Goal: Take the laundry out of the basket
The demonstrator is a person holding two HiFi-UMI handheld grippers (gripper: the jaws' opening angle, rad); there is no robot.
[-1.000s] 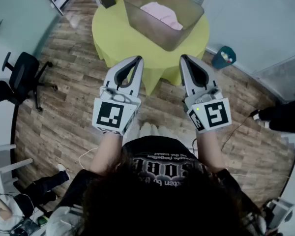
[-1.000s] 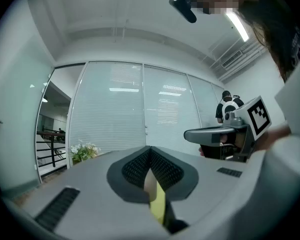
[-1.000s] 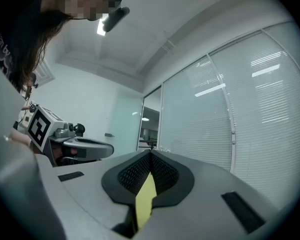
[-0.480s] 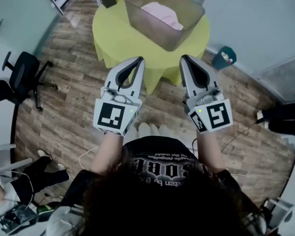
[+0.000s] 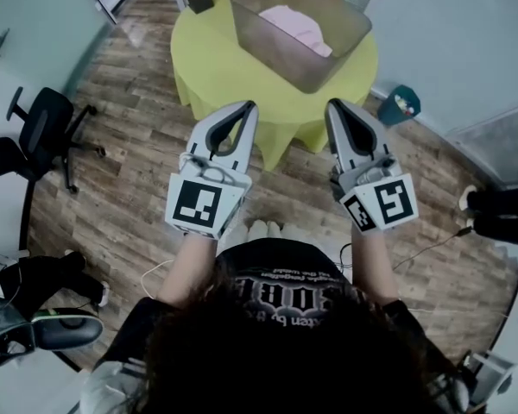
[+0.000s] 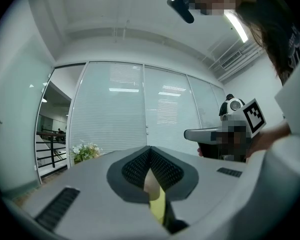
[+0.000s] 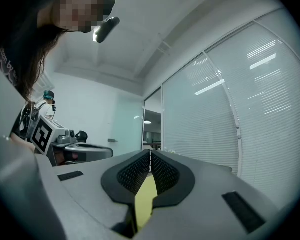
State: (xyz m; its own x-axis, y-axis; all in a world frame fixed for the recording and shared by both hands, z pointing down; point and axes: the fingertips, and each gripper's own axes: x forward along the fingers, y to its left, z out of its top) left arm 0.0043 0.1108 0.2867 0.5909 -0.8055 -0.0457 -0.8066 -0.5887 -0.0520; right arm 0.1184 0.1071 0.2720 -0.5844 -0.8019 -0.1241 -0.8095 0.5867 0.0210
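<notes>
Left gripper [image 5: 246, 109] and right gripper [image 5: 335, 106] have fingers together, empty — spread them before dipping into the basket [image 5: 328, 69] for laundry [image 5: 298, 26].

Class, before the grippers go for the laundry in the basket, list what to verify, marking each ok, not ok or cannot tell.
1. Pink laundry in basket: ok.
2. Basket upright on yellow table: ok.
3. Left gripper empty: ok, jaws shut on nothing.
4. Right gripper empty: ok, likewise shut.
5. Jaws open for grasping: not ok.
6. Grippers at the basket: not ok, both short of it.
</notes>
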